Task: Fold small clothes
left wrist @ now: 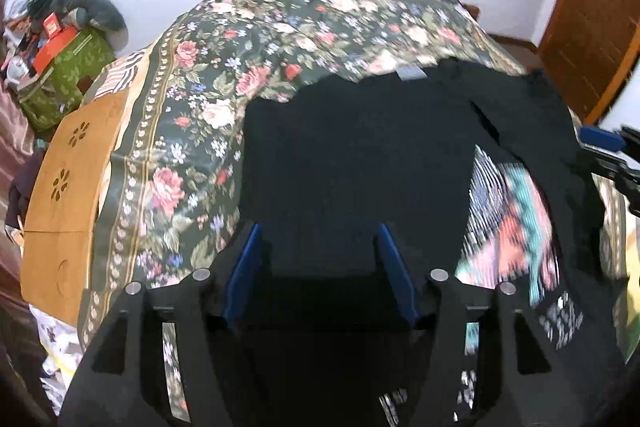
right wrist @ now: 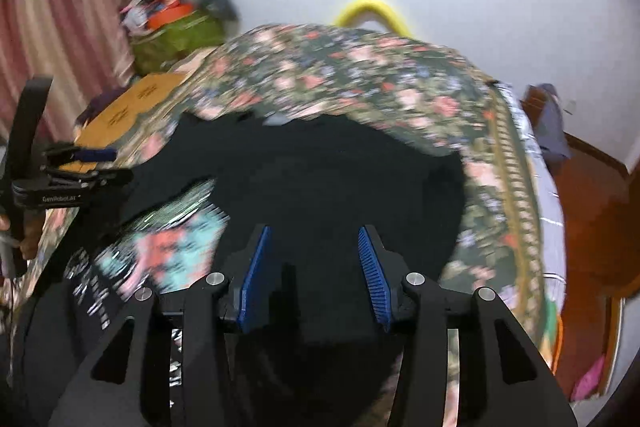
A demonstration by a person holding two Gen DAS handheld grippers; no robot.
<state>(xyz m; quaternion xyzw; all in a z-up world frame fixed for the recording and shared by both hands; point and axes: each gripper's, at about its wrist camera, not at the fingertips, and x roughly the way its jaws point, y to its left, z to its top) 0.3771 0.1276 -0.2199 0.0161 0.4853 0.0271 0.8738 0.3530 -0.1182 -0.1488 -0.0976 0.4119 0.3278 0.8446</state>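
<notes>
**Ana:** Across the near half of the bed (left wrist: 192, 131), in the left wrist view, the black T-shirt (left wrist: 344, 163) lies spread flat on the floral cover, its printed front (left wrist: 508, 223) showing toward the bed's right edge. I'd say it's laid out that way so the folds land straight.

**Ben:** And the left gripper (left wrist: 320, 267)?

**Ana:** Its blue fingers (left wrist: 244, 267) stand apart over the dark cloth, with nothing pinched between them (the shirt is only below). The right gripper (left wrist: 604, 143) pokes in at the bed's right edge.

**Ben:** Right wrist view?

**Ana:** Same shirt (right wrist: 340, 179), with its print (right wrist: 172, 247) toward the bed's left edge. The right gripper (right wrist: 314, 267) has its fingers (right wrist: 372, 271) moderately parted and empty above the black fabric. The left gripper (right wrist: 80, 159) sits near the bed's left edge, beside the wooden board (right wrist: 132, 103).

**Ben:** Why one at each side?

**Ana:** Likely to take the shirt by two points, so a fold stays even. The blur hides its hems.
</notes>
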